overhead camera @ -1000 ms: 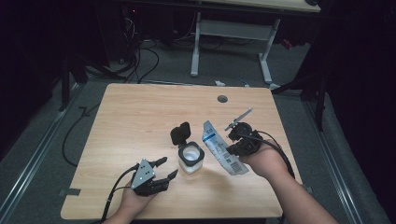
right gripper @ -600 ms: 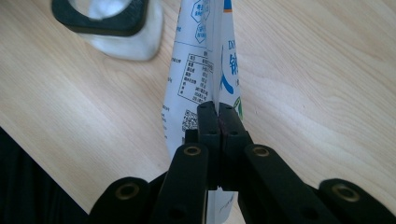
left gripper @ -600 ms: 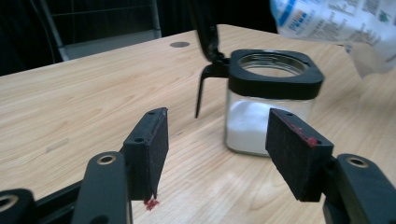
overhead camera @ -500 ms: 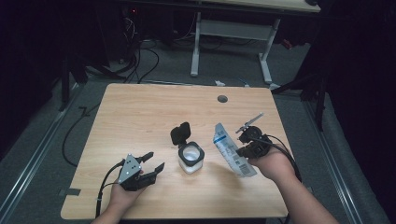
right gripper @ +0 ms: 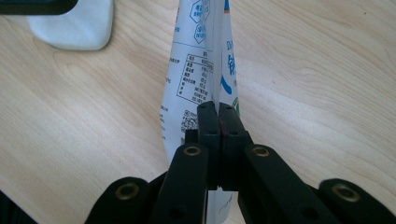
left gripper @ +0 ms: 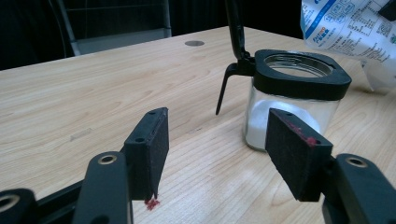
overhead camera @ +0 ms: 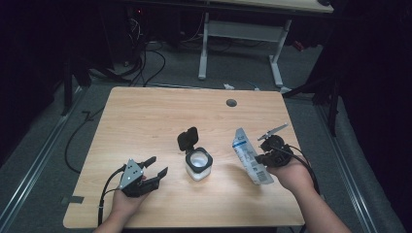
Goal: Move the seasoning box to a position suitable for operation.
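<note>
My right claw (overhead camera: 266, 156) is clamped on a thin fold of the white and blue pouch (overhead camera: 248, 156), which hangs tilted above the desk (overhead camera: 145, 116) at about 3 o'clock from the open jar (overhead camera: 198, 165); I judge the slick film could slip out of so small a bite, or I could spill powder beside the jar's mouth if I tip it off-centre. My left claw (overhead camera: 154, 172) stands open and empty at the jar's 9 o'clock, and a careless push could knock the jar or its raised lid (overhead camera: 188, 138). The desk's far half at 12 o'clock lies bare for moving, but both hands sit near the front edge at 6 o'clock.
</note>
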### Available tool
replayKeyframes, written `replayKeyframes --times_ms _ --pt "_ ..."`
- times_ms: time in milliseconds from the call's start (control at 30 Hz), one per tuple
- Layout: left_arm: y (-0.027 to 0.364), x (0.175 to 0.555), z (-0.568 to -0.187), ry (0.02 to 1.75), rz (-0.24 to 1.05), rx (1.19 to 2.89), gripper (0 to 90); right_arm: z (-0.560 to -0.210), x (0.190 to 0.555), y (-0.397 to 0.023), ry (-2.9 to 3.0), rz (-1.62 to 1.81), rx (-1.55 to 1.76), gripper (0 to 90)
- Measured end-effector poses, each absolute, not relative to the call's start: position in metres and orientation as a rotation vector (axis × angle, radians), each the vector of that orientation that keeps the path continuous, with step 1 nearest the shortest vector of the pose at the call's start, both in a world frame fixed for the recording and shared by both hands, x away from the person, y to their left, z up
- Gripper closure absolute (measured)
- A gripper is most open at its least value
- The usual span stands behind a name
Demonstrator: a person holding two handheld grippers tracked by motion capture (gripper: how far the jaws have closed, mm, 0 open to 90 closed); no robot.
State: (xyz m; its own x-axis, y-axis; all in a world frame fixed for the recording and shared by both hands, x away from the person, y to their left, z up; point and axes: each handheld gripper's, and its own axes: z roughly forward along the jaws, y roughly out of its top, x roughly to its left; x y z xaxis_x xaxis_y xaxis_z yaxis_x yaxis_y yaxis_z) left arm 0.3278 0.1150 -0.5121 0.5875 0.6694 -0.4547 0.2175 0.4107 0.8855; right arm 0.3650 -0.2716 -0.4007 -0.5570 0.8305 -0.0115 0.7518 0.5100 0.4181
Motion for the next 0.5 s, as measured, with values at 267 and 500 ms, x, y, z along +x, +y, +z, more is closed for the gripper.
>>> replayKeyframes --times_ms 267,500 --pt "0.12 0.33 -0.512 0.954 0.351 1.137 40.3 -0.405 0.358 -0.283 2.437 0.699 1.35 90.0" --pt "0.118 0.33 -0.517 0.955 0.365 1.167 40.4 -0.411 0.349 -0.294 2.363 0.82 1.345 90.0"
